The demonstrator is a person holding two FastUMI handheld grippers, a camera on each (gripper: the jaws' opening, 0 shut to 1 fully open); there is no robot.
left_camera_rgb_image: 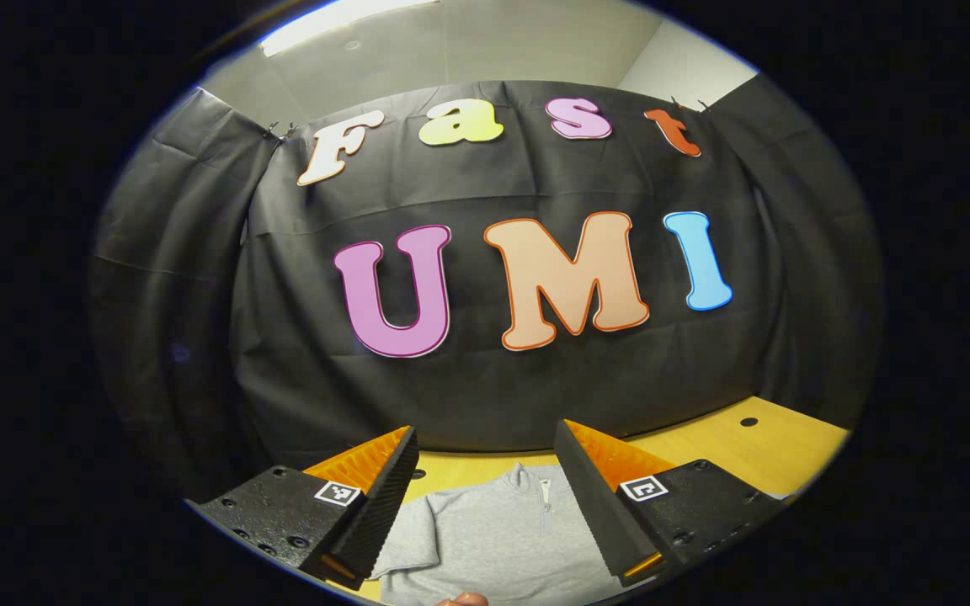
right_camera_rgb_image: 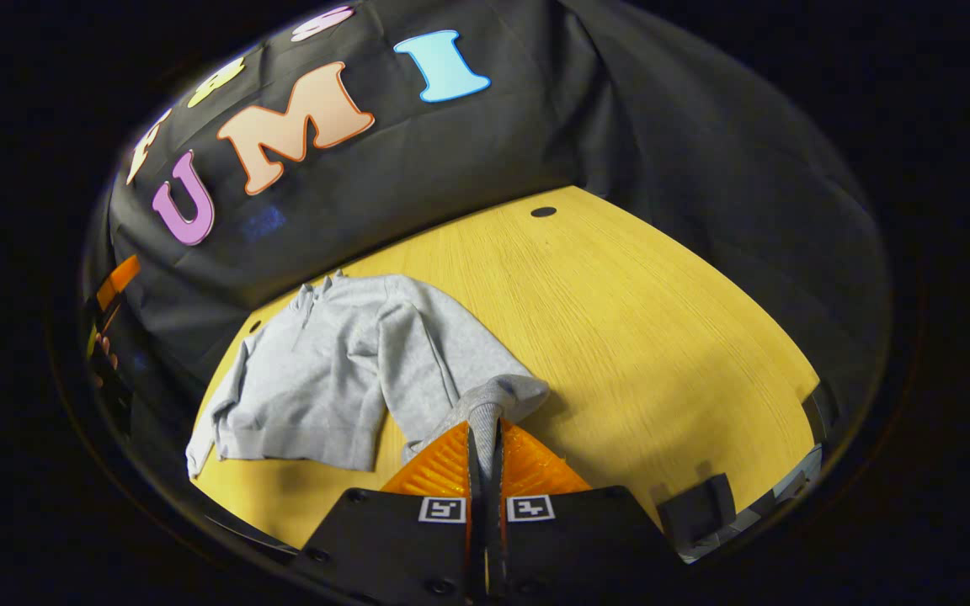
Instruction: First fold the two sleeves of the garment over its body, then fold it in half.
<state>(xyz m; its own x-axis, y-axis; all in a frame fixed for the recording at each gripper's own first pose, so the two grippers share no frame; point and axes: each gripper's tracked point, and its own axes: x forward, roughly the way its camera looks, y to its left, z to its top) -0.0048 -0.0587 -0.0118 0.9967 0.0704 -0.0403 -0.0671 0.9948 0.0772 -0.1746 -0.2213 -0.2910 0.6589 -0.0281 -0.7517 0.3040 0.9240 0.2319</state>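
A light grey zip-neck sweater (right_camera_rgb_image: 325, 370) lies flat on the yellow wooden table (right_camera_rgb_image: 636, 320), collar toward the booth wall. My right gripper (right_camera_rgb_image: 485, 425) is shut on the cuff of one sleeve (right_camera_rgb_image: 451, 353), held a little above the table to the right of the body. The other sleeve (right_camera_rgb_image: 215, 421) lies bunched along the body's left edge. In the left gripper view my left gripper (left_camera_rgb_image: 485, 431) stands open above the sweater (left_camera_rgb_image: 502, 539), and the zipped collar (left_camera_rgb_image: 540, 488) shows between its fingers. The left gripper (right_camera_rgb_image: 114, 290) is also visible at the far left of the right gripper view.
The table (left_camera_rgb_image: 754, 454) has a small round hole (right_camera_rgb_image: 543, 211) near the back right. A dark bracket (right_camera_rgb_image: 695, 505) sits at the front right table edge. Black cloth walls close in the back and sides. A fingertip (left_camera_rgb_image: 461, 599) peeks in below the sweater.
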